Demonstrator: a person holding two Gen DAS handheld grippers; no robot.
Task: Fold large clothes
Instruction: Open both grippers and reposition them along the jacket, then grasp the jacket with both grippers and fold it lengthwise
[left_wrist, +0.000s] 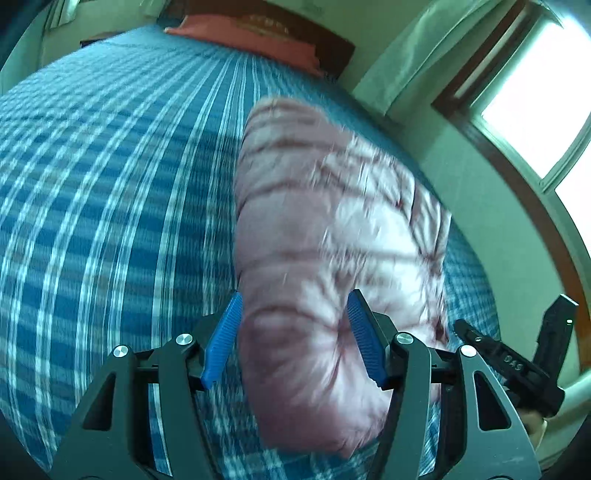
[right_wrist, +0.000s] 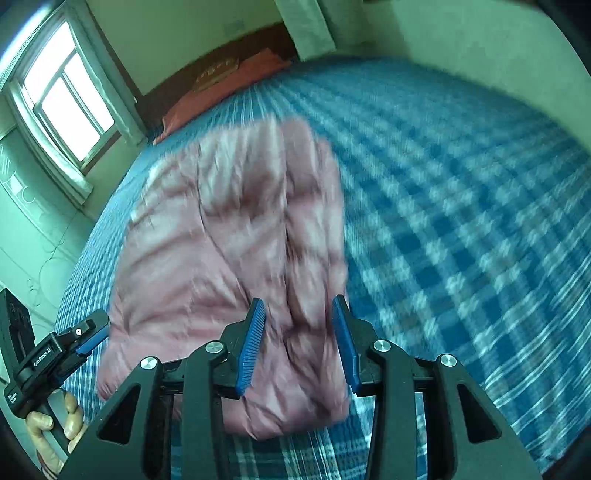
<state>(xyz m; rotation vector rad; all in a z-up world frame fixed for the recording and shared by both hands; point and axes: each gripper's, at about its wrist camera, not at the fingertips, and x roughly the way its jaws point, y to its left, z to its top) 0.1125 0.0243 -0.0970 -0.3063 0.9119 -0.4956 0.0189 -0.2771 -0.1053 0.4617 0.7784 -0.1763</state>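
The pink quilted jacket (left_wrist: 332, 236) lies folded into a long bundle on the bed (left_wrist: 110, 184), on its blue checked cover and close to the bed edge on the window (left_wrist: 532, 103) side; both views are smeared by motion blur. The bundle's long axis runs away from both cameras toward the red pillow (left_wrist: 258, 33) at the headboard, so its near short end faces the person. In the left wrist view the left hand-held gripper (left_wrist: 295, 336) stands with its blue pads about half apart, one on each side of the bundle's near end; the fabric shows between the jaws, but whether the pads press on it cannot be told through the blur, and a gap seems to remain at the right pad. In the right wrist view the right hand-held gripper (right_wrist: 299, 343) is opened more narrowly, its jaws framing the right-hand part of the same near end, with no clear pinch visible. Each gripper appears at the margin of the other's view, the left one held by a hand (right_wrist: 55, 428). Both grippers sit over the near end, about equally near it. Judged from this, any further fold would be made across the long axis, carrying the near end toward the pillow.
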